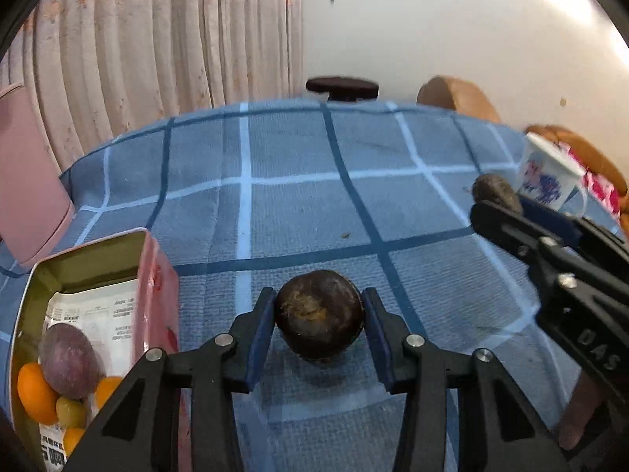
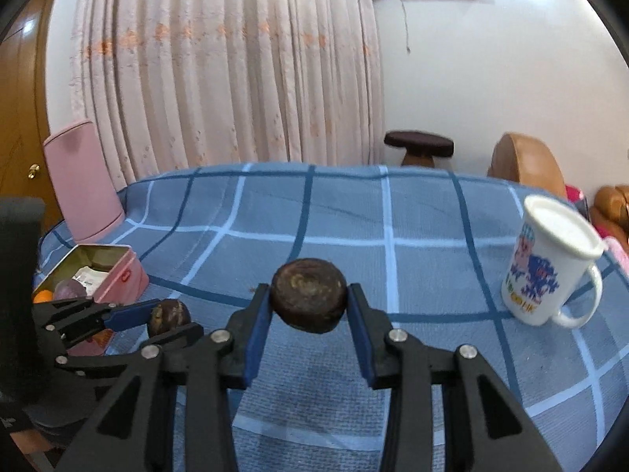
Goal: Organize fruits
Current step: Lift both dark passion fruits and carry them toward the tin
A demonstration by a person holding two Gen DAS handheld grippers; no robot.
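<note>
My left gripper (image 1: 319,310) is shut on a dark brown round fruit (image 1: 319,314) above the blue checked tablecloth. My right gripper (image 2: 309,301) is shut on a second dark brown round fruit (image 2: 309,299), held above the cloth. In the left wrist view the right gripper (image 1: 499,200) shows at the right with its fruit (image 1: 496,192). In the right wrist view the left gripper (image 2: 165,320) shows at the lower left with its fruit (image 2: 169,316). A pink tin (image 1: 157,275) at the left holds a purple fruit (image 1: 68,360), oranges (image 1: 35,391) and a small green fruit (image 1: 70,411).
A white mug (image 2: 546,263) with a blue print stands at the right on the tablecloth (image 2: 393,216). The pink tin (image 2: 118,279) also shows in the right wrist view. A pink chair (image 2: 82,181), a dark stool (image 2: 418,145) and brown seats (image 2: 526,165) stand beyond the table.
</note>
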